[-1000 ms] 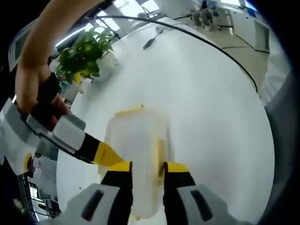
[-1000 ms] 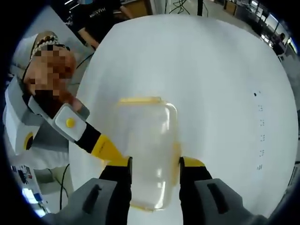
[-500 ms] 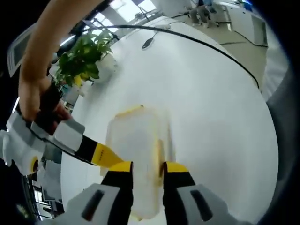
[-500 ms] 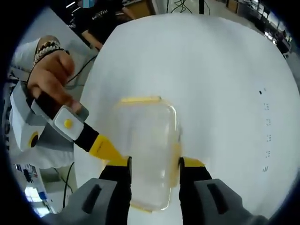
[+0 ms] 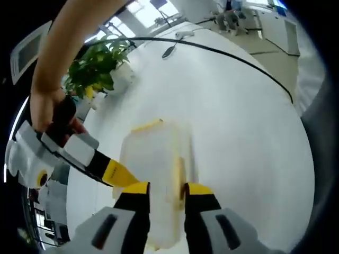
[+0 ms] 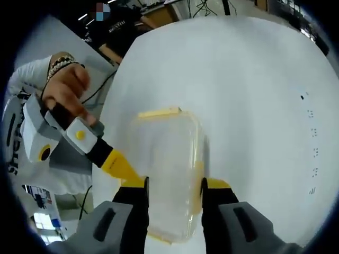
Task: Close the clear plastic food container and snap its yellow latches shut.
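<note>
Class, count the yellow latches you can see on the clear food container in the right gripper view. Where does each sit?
2: one latch on the container's far end, one along its right side. Others may be hidden.

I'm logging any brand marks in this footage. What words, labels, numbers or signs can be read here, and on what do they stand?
White lettering on a person's dark shirt, right gripper view: too blurred to read.
Small dark marks on the white table, right gripper view: too small to read.
Clear container, its yellow latches, both grippers: no text visible.
</note>
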{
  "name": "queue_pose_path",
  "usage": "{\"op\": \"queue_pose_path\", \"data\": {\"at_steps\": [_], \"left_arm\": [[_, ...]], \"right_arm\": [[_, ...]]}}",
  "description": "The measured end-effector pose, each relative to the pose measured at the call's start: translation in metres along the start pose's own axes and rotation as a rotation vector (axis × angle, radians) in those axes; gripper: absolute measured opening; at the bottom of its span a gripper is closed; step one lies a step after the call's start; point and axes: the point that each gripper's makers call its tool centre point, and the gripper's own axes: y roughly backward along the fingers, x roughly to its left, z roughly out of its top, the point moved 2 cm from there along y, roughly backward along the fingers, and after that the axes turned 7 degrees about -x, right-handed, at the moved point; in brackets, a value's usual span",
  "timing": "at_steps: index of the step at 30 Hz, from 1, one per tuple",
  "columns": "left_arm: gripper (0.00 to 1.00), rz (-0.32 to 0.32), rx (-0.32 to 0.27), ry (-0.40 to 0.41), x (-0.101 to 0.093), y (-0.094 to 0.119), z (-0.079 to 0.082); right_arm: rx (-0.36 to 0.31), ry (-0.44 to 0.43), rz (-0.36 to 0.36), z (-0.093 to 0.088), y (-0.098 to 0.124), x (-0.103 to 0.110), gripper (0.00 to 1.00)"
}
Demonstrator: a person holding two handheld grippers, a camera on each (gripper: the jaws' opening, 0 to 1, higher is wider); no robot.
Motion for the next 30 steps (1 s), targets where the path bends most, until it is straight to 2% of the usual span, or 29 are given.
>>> {"op": "queue_pose_path", "data": {"at_steps": [8, 11, 20, 24, 29, 30], "left_arm": [[0.19, 0.001, 0.001, 0.003, 0.001, 0.0, 0.0], [0.19, 0.004, 0.0, 0.002, 0.001, 0.0, 0.001], [0.19, 0.028, 0.009, 0.031, 0.001, 0.001, 0.002], [0.19, 0.05, 0.02, 0.101, 0.001, 0.001, 0.004], [0.2, 0.037, -0.027, 0.17, 0.003, 0.003, 0.004], [0.2, 0.03, -0.035, 0.198, 0.004, 0.003, 0.004]], "right_arm": [[-0.009, -0.006, -0.057, -0.005, 0.001, 0.005, 0.36], [-0.006, 0.016, -0.108, -0.004, 0.001, 0.014, 0.36], [-0.007, 0.016, -0.246, -0.008, 0.004, 0.018, 0.36], [-0.027, 0.011, -0.331, -0.01, 0.005, 0.023, 0.36], [-0.109, 0.011, -0.448, -0.012, 0.007, 0.028, 0.35], [-0.121, 0.019, -0.447, -0.013, 0.006, 0.032, 0.33]]}}
